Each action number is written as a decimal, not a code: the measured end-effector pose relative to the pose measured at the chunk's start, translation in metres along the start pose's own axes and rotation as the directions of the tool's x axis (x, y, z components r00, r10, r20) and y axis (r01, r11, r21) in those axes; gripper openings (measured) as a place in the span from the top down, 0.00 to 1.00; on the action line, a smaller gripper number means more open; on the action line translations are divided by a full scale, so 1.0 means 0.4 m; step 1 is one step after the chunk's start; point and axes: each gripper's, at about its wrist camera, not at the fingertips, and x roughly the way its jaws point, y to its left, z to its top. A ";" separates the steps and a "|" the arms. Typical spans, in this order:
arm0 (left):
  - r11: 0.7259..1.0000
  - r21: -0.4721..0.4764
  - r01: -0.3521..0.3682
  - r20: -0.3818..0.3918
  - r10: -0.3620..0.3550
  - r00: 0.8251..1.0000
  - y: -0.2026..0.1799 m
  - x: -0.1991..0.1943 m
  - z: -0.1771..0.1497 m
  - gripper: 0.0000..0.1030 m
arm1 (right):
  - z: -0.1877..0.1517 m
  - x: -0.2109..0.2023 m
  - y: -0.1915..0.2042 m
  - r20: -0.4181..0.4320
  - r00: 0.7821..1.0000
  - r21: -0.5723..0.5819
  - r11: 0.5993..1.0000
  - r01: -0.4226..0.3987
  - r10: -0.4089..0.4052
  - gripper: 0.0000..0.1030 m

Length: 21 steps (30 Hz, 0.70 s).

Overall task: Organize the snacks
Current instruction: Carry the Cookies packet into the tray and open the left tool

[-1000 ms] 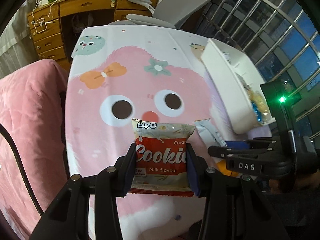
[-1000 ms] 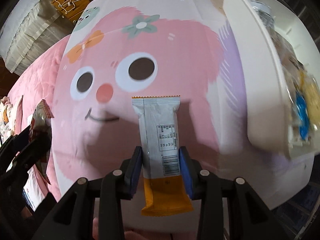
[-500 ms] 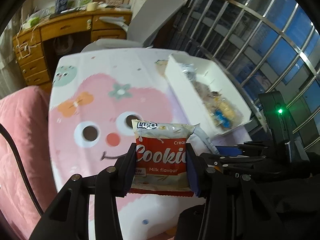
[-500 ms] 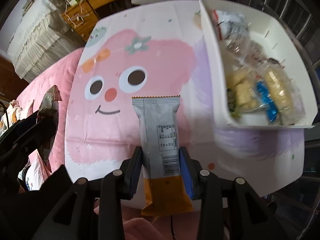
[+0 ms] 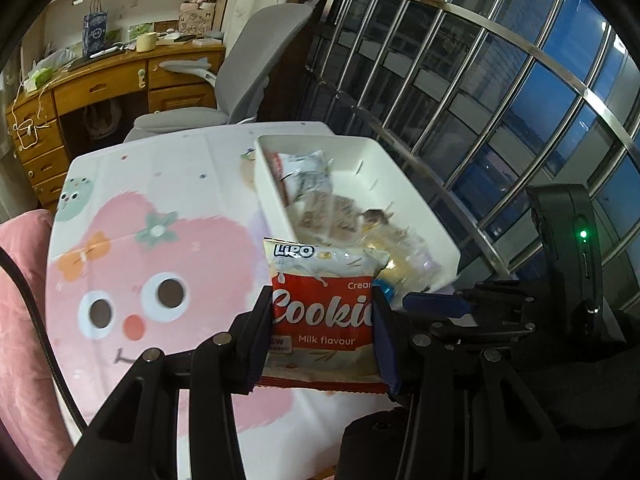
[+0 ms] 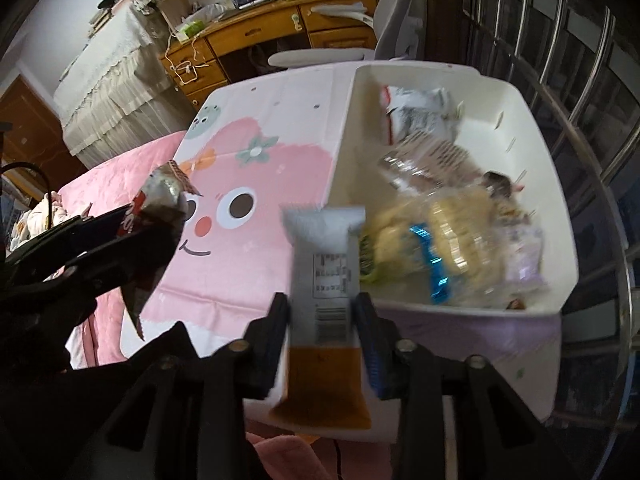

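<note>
Both packets are carried above the table [image 6: 280,92] toward the white bin [image 6: 560,216] at the right of each frame. The left gripper [image 5: 322,332] has its jaws narrow, clamped on the cookie packet [image 5: 324,312], which sits upright with its printed face to the camera. The right gripper [image 6: 322,328] has its jaws closing on the wafer bar [image 6: 324,276]; the bar's long axis runs up the frame, orange end lowest. Best practice, in my judgement: bring each packet well over the bin's near wall before release (the bin already holds several snacks).

Wooden desk [image 5: 116,80], grey office chair [image 5: 256,80], barred night window [image 5: 500,92].
</note>
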 end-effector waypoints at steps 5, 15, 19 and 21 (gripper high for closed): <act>1.000 -0.010 -0.013 0.013 0.013 1.000 -0.080 0.060 0.037 0.57 | 0.016 -0.024 -0.106 0.014 1.000 -0.025 1.000 -0.011 0.011 0.90; 0.999 -0.027 -0.045 0.061 0.047 0.997 -0.190 0.175 0.157 0.57 | 0.082 -0.047 -0.289 0.050 0.999 -0.045 0.999 -0.019 0.021 0.90; 0.997 -0.024 -0.072 0.052 0.073 0.996 -0.218 0.220 0.183 0.56 | 0.096 -0.046 -0.336 0.049 0.998 -0.052 0.998 -0.024 0.026 0.90; 0.994 -0.041 -0.103 0.009 0.103 0.995 -0.220 0.250 0.188 0.35 | 0.101 -0.043 -0.353 0.046 0.999 -0.053 0.998 -0.026 0.028 0.90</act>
